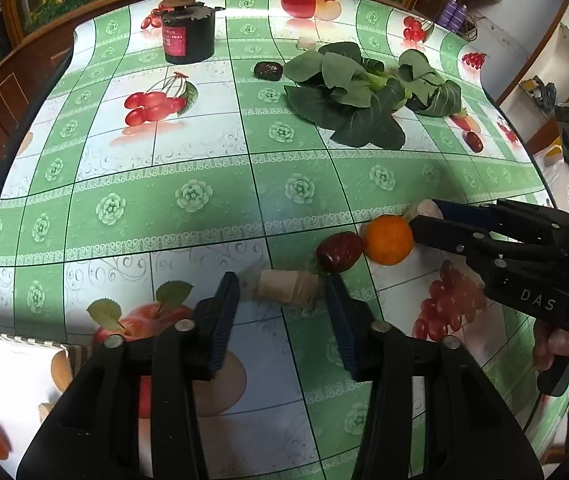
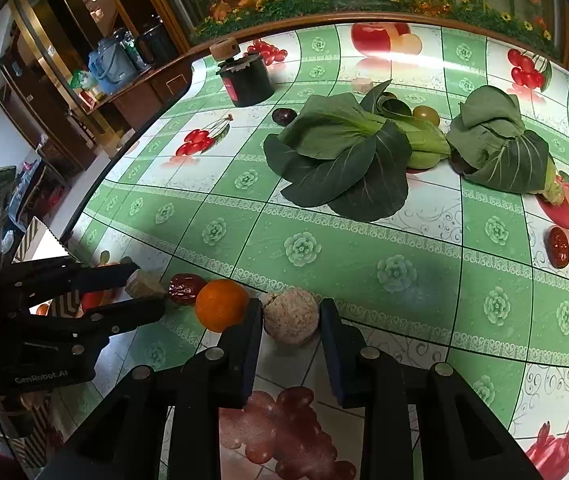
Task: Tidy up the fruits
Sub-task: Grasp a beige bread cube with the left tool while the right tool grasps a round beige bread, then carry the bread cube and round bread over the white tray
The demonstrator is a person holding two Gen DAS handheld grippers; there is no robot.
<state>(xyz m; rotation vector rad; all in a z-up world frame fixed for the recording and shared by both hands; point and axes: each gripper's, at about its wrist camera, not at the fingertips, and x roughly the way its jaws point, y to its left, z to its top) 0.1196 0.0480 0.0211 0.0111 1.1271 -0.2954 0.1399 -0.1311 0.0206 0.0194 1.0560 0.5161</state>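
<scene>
Left wrist: left gripper (image 1: 282,292) pinching tan ribbed cork-like cylinder (image 1: 284,288), long axis crosswise between pads, just short of wrinkled red date (image 1: 339,252) and small orange (image 1: 388,240).

Right wrist: right gripper (image 2: 290,320) clamped on beige crumbly ball (image 2: 291,316), touching orange's right.

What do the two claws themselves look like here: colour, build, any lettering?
Both are matt black plastic with linkage arms pinned by silver rivets and dark blue ribbed pads. The left claw bears white "GenRobot.AI" lettering on its body; the right claw shows "DAS". No cables show, and no sleeve is clearly visible.
</scene>
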